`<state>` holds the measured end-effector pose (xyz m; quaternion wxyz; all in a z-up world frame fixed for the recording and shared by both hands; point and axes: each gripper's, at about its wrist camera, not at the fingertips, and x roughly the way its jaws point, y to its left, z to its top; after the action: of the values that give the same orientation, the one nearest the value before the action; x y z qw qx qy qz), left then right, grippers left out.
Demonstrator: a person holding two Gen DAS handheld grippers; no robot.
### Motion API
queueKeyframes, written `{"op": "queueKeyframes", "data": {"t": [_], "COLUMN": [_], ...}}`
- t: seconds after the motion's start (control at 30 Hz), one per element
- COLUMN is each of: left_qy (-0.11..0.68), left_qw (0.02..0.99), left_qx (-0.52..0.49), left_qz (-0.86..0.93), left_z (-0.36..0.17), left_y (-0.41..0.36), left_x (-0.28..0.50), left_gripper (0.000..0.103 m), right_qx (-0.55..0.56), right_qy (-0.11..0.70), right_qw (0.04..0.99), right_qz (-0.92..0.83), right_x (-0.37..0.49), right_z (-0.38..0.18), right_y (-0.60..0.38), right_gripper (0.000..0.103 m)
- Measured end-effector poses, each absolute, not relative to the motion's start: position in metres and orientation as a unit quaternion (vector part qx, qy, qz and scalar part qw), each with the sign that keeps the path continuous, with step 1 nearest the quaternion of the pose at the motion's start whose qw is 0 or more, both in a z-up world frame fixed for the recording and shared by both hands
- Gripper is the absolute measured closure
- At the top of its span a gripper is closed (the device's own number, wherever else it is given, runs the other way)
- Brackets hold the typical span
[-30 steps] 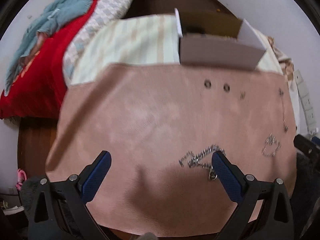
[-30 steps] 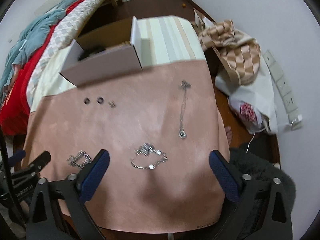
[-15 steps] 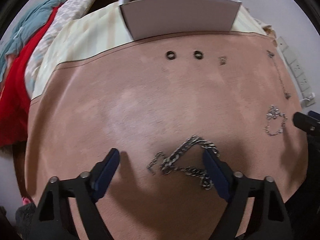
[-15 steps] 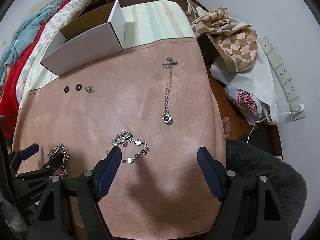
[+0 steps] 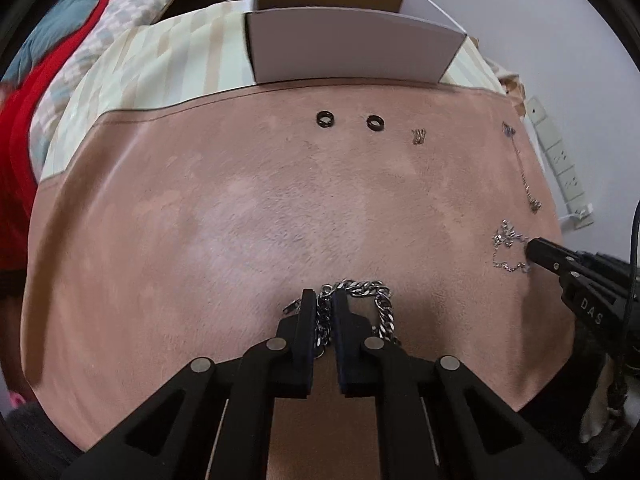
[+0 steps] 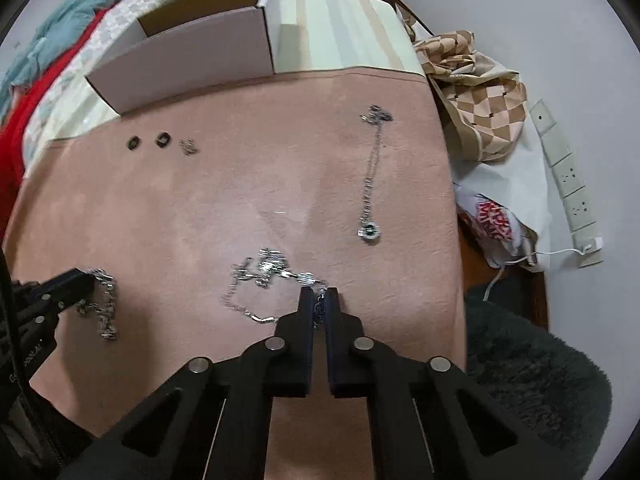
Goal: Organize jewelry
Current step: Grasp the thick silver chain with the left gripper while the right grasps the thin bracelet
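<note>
My left gripper (image 5: 324, 294) is shut on a thick silver curb chain (image 5: 370, 298) that lies on the pink mat (image 5: 240, 208). My right gripper (image 6: 319, 291) is shut on a thin silver charm bracelet (image 6: 264, 270) near the mat's front right. A pendant necklace (image 6: 370, 184) lies stretched out farther right. Two black rings (image 5: 325, 118) (image 5: 375, 122) and a small silver earring (image 5: 419, 136) lie near the far edge. An open white cardboard box (image 5: 348, 44) stands behind the mat.
The mat lies on a striped cream cloth (image 5: 160, 52). Red and teal bedding (image 5: 24, 92) is heaped at the left. A checked bag (image 6: 480, 108), a plastic bag (image 6: 496, 224) and a wall power strip (image 6: 568, 184) are to the right.
Both grippers moved down to the mat and went from wide open to shut, the left on the curb chain, the right on the charm bracelet.
</note>
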<state>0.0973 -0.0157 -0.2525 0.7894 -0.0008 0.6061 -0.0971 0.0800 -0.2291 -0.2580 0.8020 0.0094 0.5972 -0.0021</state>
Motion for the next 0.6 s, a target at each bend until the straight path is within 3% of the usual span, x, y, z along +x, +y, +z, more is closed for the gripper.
{"op": "queueKeyframes", "data": {"t": [0.6], "left_qy": [0.526], "left_qw": [0.837], "left_qx": [-0.069], "left_qz": [-0.134], "left_z": [-0.147], "left_y": [0.000], "left_x": [0.114], "left_gripper": [0.097], "right_qx": [0.103], "right_qy": [0.517], "right_qw": [0.845], "right_qz": [0.092], "right_x": [0.101], "right_z": [-0.144], "right_y": [-0.225], "right_gripper": [0.103]}}
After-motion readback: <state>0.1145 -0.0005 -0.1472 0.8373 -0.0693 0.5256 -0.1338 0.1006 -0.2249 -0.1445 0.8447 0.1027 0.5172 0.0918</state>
